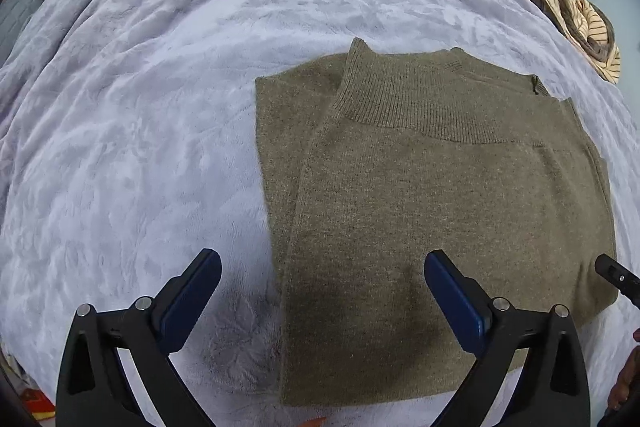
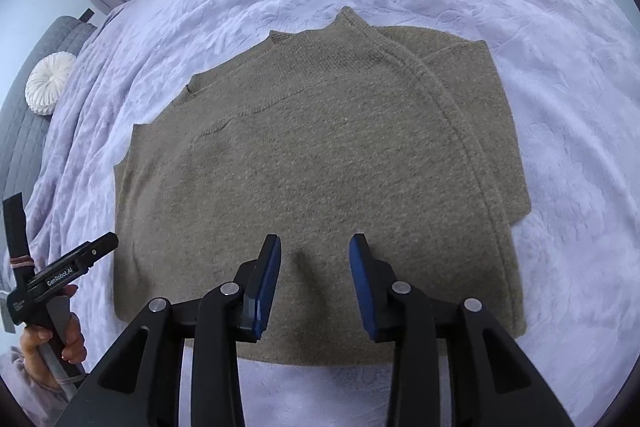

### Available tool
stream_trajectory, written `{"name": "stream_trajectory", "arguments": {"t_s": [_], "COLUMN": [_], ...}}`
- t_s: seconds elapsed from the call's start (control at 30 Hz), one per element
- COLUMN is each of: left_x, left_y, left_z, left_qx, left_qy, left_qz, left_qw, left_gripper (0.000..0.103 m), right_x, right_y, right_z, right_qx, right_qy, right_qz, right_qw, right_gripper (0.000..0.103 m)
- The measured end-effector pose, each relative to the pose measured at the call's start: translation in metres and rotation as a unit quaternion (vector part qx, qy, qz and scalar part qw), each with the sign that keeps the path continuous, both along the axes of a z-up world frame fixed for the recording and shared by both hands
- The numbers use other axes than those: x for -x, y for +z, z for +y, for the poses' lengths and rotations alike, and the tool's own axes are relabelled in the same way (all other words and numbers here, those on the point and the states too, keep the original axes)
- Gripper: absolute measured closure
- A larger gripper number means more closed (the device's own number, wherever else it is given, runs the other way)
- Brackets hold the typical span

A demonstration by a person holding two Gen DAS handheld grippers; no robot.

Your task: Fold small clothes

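The lavender blanket (image 1: 160, 87) on the bed carries the olive sweater (image 2: 320, 167), folded flat, frame centre. Next fold: grip both near-edge corners evenly, lift together. Left gripper (image 1: 322, 269) released, straddling the sweater's left edge. Right gripper (image 2: 314, 253) released, empty, above the near hem.

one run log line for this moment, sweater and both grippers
sweater: folded, flat on blanket | left gripper: jaws open, empty | right gripper: jaws open, empty, above sweater
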State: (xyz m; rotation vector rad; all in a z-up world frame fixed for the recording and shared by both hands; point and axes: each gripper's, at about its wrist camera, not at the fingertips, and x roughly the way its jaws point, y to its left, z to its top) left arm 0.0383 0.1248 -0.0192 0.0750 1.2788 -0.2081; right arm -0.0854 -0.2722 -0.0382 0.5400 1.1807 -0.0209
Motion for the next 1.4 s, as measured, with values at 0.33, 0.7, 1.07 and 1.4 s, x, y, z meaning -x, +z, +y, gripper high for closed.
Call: {"name": "stream_trajectory", "arguments": {"t_s": [0.33,0.7,1.07,1.4], "left_x": [0.01,0.02,0.03,0.027], "left_y": [-0.009,-0.016,-0.028,-0.034], "left_z": [0.02,0.048,0.095,0.104], "left_qx": [0.012,0.057,0.153,0.222], "left_qy": [0.011,0.035,0.076,0.074], "left_qz": [0.026,0.052,0.08,0.101], "left_qw": [0.9995,0.9964,0.9819,0.9671], "left_gripper": [0.001,0.001,0.001,0.001], "right_x": [0.006,0.016,0.017,0.007], "right_y": [0.002,-0.01,-0.038,-0.068], "right_z": [0.033,0.097,0.144,0.168], "right_qx": [-0.032,-0.115,-0.233,-0.334], "right_qy": [0.035,0.08,0.044,-0.03], "right_qz": [0.009,0.036,0.057,0.044], "right_qw": [0.999,0.989,0.97,0.941], "right_gripper": [0.044,0.039,0.039,0.039]}}
